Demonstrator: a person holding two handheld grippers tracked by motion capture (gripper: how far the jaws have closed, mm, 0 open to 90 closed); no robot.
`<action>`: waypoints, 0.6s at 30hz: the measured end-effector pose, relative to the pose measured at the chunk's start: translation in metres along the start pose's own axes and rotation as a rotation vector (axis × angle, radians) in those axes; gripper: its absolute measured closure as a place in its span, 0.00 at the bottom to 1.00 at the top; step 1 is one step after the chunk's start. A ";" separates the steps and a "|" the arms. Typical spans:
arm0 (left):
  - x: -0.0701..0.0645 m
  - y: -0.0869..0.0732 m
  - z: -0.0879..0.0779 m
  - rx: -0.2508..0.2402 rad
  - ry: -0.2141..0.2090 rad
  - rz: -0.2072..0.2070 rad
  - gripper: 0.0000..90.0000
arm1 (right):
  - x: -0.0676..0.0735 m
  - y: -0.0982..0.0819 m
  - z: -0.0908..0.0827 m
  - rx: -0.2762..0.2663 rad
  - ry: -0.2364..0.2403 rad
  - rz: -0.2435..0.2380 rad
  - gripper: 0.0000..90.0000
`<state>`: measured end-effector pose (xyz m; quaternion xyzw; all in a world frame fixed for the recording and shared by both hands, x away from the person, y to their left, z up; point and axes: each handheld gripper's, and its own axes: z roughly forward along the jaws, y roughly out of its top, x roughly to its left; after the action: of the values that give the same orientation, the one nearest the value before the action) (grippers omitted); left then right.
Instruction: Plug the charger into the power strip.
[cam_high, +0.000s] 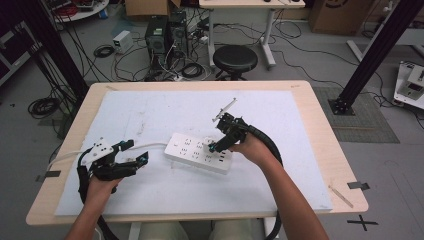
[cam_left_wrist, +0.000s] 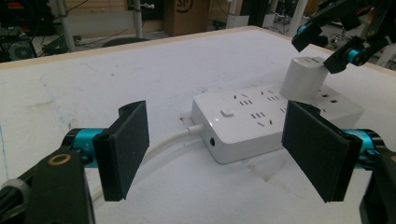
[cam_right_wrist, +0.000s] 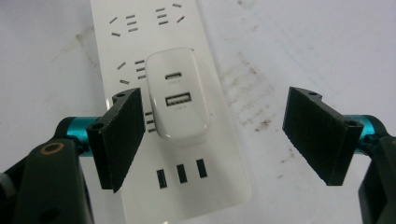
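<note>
One charger (cam_right_wrist: 177, 95) hides several power strip (cam_right_wrist: 140, 28) sockets.

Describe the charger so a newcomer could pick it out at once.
On the white mat covering the table lies a white power strip. The charger is the small white block plugged upright into the strip, beneath the open right gripper. It alone stands up from the strip, with two USB ports on its top face.
</note>
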<state>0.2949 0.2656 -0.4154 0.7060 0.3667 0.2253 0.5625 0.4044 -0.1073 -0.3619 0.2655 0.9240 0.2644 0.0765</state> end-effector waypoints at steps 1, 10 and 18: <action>-0.001 0.000 0.000 0.001 -0.001 -0.004 0.26 | 0.000 -0.003 -0.004 -0.023 -0.017 0.000 0.24; -0.005 -0.001 -0.001 0.003 -0.004 -0.007 0.26 | -0.008 -0.039 -0.034 -0.146 -0.082 0.085 0.24; -0.010 0.001 0.001 -0.002 -0.004 0.000 0.26 | -0.009 -0.078 -0.055 -0.179 -0.150 0.144 0.24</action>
<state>0.2896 0.2576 -0.4136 0.7059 0.3651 0.2242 0.5640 0.3619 -0.1929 -0.3565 0.3425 0.8668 0.3301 0.1495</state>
